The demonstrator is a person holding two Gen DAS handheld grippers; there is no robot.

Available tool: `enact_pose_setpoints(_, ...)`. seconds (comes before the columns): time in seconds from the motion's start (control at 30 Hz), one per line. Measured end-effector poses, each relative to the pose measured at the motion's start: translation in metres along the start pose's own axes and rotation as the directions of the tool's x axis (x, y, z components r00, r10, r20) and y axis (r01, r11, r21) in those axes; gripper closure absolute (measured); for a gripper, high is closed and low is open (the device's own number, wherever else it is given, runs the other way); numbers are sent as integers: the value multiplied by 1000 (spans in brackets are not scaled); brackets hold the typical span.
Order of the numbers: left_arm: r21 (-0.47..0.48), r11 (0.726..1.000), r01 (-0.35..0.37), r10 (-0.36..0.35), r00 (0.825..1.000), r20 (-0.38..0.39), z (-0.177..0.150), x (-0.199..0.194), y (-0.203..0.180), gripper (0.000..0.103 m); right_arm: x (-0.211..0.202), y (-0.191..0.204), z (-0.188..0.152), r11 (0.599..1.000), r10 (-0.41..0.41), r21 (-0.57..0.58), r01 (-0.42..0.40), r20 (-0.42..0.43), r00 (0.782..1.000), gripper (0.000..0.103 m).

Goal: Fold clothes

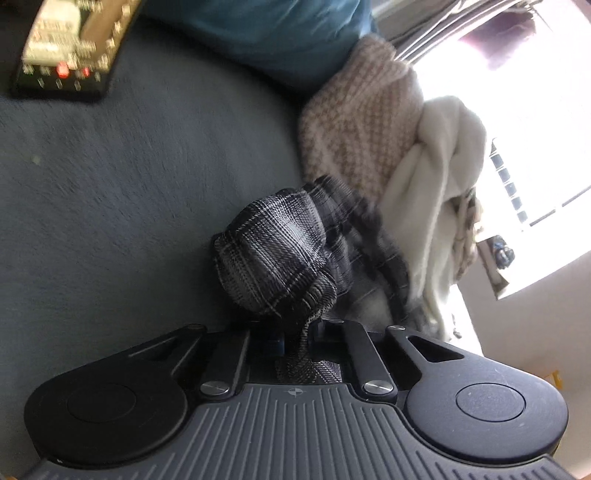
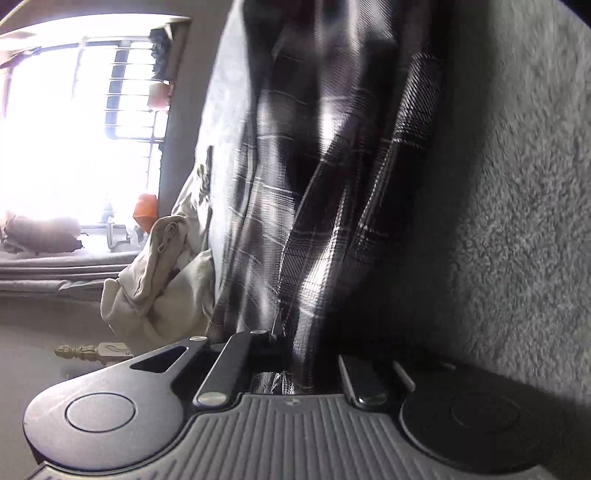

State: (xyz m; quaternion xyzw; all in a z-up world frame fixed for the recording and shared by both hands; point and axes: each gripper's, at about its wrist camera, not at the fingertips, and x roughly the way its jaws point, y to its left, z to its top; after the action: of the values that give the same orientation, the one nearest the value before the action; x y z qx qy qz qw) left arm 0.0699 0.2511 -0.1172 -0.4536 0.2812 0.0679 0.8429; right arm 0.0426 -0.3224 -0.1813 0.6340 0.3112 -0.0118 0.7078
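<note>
Left hand-held gripper [image 1: 301, 332] is pressed together on a bunched end of the plaid garment [image 1: 280, 254]; I see the black-and-grey checked cloth pinched right between the jaws, with a rounded wad of it bulging just ahead of them. That wad sits on the grey fleece blanket [image 1: 129, 184], which covers the surface under everything. Right hand-held gripper [image 2: 295, 354] is also clamped down on the same plaid garment [image 2: 325, 184]; from my right wrist view the cloth runs up and away from the jaws in long folds, lying against the grey fleece blanket [image 2: 517, 221]. Beside the plaid on the left wrist view: a beige patterned knit [image 1: 362, 122] and a cream garment [image 1: 436, 177], touching each other, the cream one overlapping the plaid's far edge. Teal cloth [image 1: 277, 33] behind the knit. A dark box with red lights [image 1: 70, 48] rests on the blanket at far left, blurred. Bright window [image 2: 74, 129] washes out the background; cream garment [image 2: 162, 280] hangs at the blanket edge.
</note>
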Motion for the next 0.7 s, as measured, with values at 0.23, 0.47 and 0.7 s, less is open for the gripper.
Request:
enact_pose_setpoints(0.23, -13, 999, 36, -36, 999, -6, -10, -58, 14, 96, -41, 7, -8, 1000, 19, -3, -19, -18, 1000, 98)
enact_pose_setpoints(0.47, -7, 1000, -18, 18, 1000, -21, -35, -123, 49, 96, -84, 5, -28, 999, -36, -2, 36, -128, 991, 98)
enact_pose_setpoints(0.7, -94, 992, -86, 72, 986, -148, -53, -137, 115, 80, -88, -21, -46, 988, -130, 46, 148, -272, 953, 93)
